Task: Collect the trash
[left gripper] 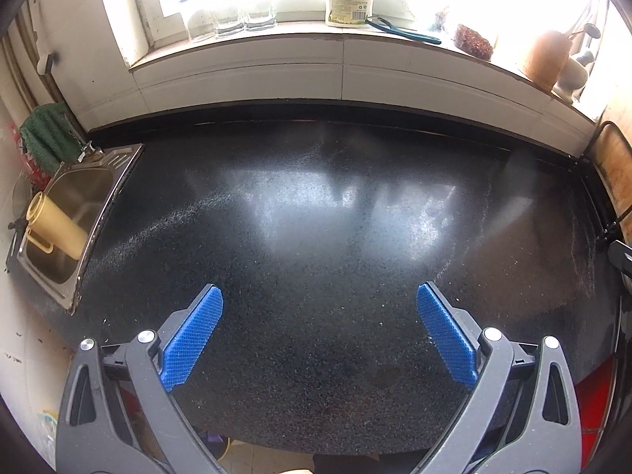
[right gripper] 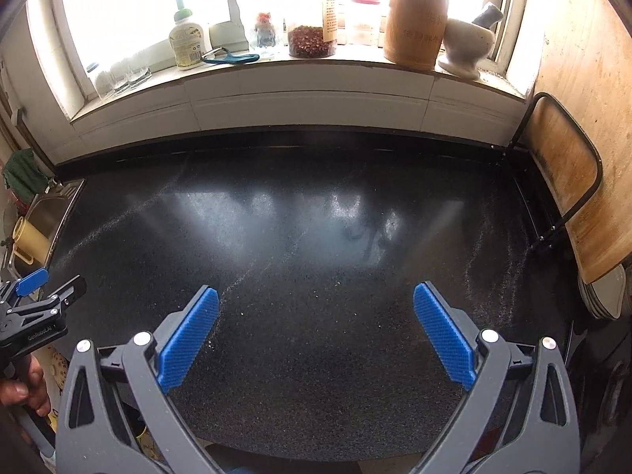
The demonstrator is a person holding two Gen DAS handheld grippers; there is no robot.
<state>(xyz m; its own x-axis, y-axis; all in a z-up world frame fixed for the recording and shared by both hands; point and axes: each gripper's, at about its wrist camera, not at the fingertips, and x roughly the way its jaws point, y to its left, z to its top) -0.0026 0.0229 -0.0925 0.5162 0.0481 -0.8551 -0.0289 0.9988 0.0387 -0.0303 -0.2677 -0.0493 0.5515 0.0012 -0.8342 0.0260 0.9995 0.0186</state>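
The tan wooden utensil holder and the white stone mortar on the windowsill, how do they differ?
The tan wooden utensil holder is a tall straight-sided cylinder, while the white stone mortar is a shorter bowl narrowing to a flared foot. The holder is crowded with several utensils standing upright; the mortar holds a single pestle leaning toward the right. The holder has faint characters on its side; the mortar is plain. Both stand side by side on the windowsill above the black speckled countertop.

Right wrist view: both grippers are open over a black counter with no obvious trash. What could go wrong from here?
1. The countertop shows only pale specks and powder streaks; the right gripper and left gripper probably cannot pinch those.
2. Reaching for the windowsill could topple the drinking glasses or the jar of dried chilies, which are not trash.
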